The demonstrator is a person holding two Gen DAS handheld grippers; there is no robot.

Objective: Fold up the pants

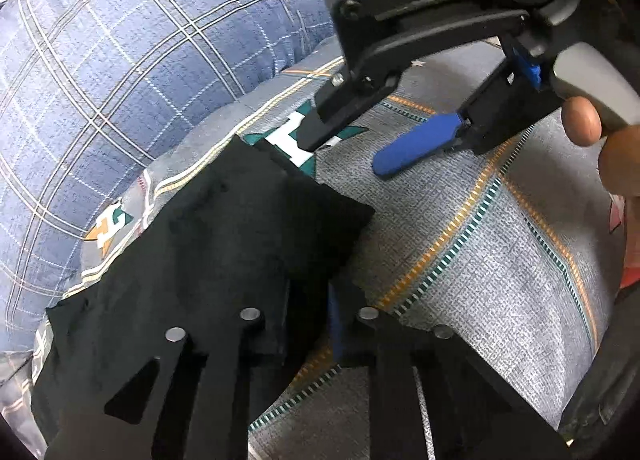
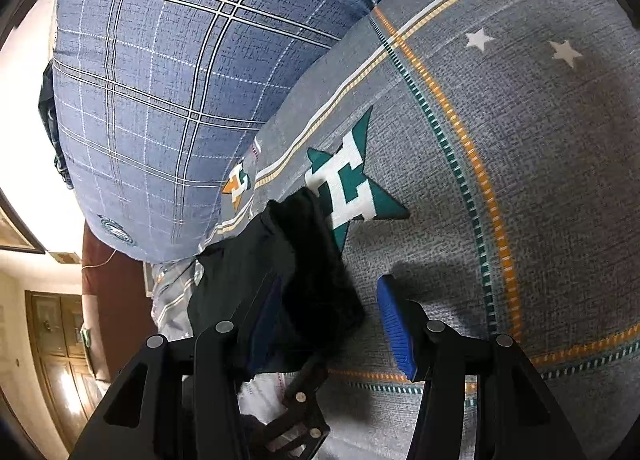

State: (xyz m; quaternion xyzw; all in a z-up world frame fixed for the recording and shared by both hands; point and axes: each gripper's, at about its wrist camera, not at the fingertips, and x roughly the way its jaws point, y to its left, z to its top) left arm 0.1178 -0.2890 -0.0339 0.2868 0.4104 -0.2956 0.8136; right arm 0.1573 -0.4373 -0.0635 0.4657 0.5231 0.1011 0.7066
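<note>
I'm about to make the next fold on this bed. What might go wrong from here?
The right tool is open, with only one finger over the black pants, so closing may miss the cloth. The left tool sits at the pants' edge; a thin bite might slip. The soft patterned bedsheet could get pinched too.

Right gripper, fingers spread wide, over black pants bunched against its left pad (right pad bare), on the patterned grey bed sheet.
</note>
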